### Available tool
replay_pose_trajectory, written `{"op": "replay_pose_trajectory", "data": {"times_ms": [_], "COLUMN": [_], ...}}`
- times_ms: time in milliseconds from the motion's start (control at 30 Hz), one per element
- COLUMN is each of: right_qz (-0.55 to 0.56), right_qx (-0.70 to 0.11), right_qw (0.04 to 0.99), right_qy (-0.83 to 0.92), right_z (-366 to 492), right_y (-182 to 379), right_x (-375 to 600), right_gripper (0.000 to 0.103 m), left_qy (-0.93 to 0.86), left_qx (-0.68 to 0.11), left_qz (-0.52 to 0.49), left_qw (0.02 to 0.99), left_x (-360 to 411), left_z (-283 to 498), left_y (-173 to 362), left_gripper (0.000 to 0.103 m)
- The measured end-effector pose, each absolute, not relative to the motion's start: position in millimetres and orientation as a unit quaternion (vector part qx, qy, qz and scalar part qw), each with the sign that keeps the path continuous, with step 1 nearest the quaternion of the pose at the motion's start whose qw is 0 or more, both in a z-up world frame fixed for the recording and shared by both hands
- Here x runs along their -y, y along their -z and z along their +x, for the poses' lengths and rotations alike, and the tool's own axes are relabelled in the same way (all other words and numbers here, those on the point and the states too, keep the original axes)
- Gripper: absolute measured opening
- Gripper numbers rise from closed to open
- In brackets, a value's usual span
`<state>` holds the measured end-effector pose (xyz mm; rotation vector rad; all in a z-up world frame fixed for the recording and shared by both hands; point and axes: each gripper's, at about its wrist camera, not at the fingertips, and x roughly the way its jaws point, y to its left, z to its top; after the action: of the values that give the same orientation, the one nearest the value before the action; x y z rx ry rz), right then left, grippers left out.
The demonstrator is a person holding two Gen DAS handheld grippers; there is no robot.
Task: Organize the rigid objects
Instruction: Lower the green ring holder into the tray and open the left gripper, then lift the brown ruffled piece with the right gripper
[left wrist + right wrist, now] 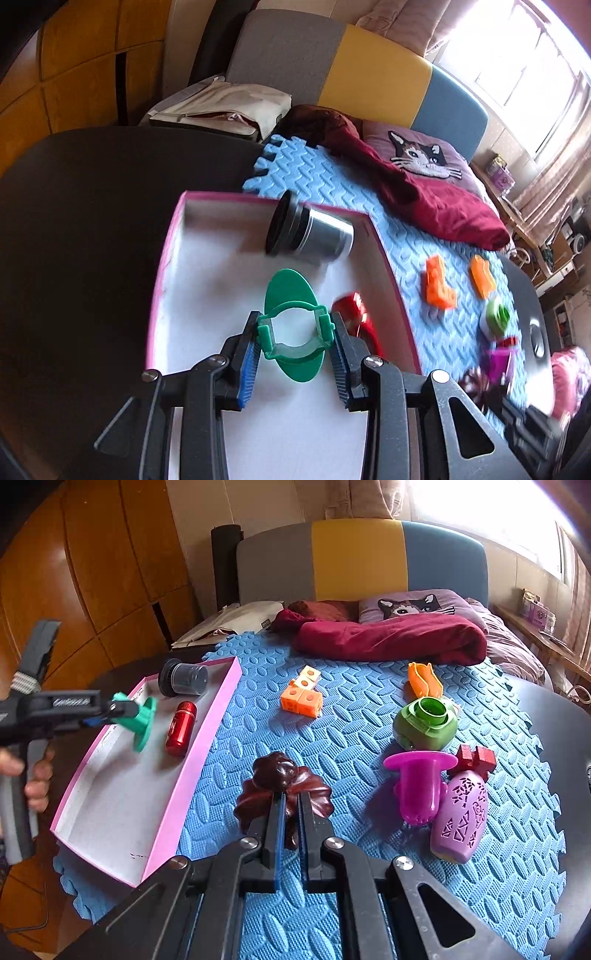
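My left gripper [293,341] is shut on a green plastic piece [291,334] with a round flange and holds it over the pink-rimmed box [162,266]. It also shows in the right wrist view [142,720]. In the box lie a silver and black canister [310,232] and a red canister [180,728]. My right gripper [291,808] is shut on a dark brown flower-shaped piece [280,779] on the blue foam mat [351,738].
On the mat lie orange cube blocks [301,698], an orange scoop [424,681], a green round jar [424,723], a magenta flanged piece [419,786], a purple patterned vase [460,816] and a dark red block [474,760]. A maroon cloth [388,637] lies behind.
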<state>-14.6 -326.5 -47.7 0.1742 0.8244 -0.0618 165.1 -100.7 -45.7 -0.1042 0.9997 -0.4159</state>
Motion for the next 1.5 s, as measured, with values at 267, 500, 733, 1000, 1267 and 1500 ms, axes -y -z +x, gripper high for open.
{"op": "replay_pose_trajectory", "data": {"times_ms": [267, 500, 733, 1000, 1267, 1500], "right_qz": [0.081, 0.082, 0.078, 0.125, 0.093, 0.021], "right_qx": [-0.400, -0.401, -0.401, -0.412, -0.390, -0.381], "right_qw": [0.912, 0.911, 0.911, 0.901, 0.915, 0.922], "right_qy": [0.032, 0.043, 0.048, 0.055, 0.043, 0.057], "right_z": [-14, -12, -10, -9, -20, 6], "right_y": [48, 47, 47, 48, 37, 40], "right_x": [325, 328, 328, 342, 324, 304], "right_gripper": [0.005, 0.005, 0.005, 0.023, 0.034, 0.024], "left_qy": [0.196, 0.183, 0.182, 0.203, 0.213, 0.214], "left_qx": [-0.486, -0.452, -0.434, -0.432, -0.424, -0.425], "left_qz": [-0.054, -0.058, -0.033, -0.045, -0.049, -0.036], "left_qw": [0.850, 0.871, 0.881, 0.877, 0.879, 0.879], "left_x": [120, 93, 75, 66, 65, 68], "left_z": [191, 156, 101, 63, 49, 39], "left_y": [59, 42, 36, 31, 23, 25], "left_gripper": [0.062, 0.077, 0.077, 0.077, 0.077, 0.077]}}
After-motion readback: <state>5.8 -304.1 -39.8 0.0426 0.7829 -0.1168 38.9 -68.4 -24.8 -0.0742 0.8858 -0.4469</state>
